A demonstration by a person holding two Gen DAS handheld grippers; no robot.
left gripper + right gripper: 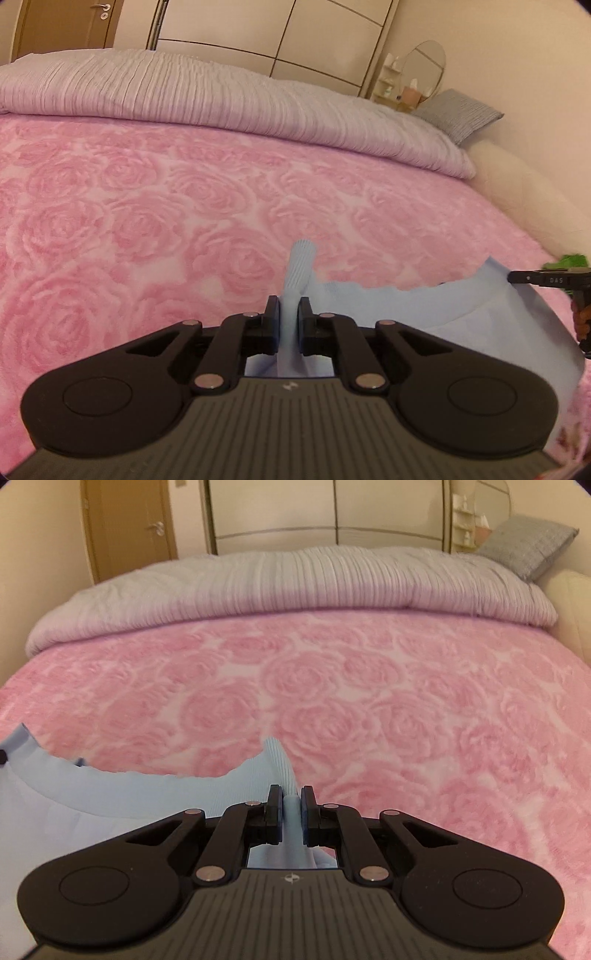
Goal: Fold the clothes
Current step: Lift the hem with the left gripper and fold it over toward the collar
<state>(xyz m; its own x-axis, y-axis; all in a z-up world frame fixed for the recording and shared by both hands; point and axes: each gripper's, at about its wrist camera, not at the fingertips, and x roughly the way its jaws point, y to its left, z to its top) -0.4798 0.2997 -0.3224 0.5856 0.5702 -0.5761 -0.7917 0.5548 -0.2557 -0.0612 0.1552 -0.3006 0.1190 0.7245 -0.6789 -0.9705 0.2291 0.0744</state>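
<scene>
A light blue garment hangs stretched between my two grippers above the pink rose-patterned bedspread. My left gripper is shut on one ribbed edge of it, a bunched fold sticking up between the pads. In the right wrist view the same blue garment spreads away to the left, and my right gripper is shut on its other ribbed corner. The right gripper's black tip shows at the right edge of the left wrist view, pinching the cloth.
A lilac ribbed duvet lies bunched across the far side of the bed. A grey pillow leans at the far right by a cream headboard. Wardrobe doors and a wooden door stand behind.
</scene>
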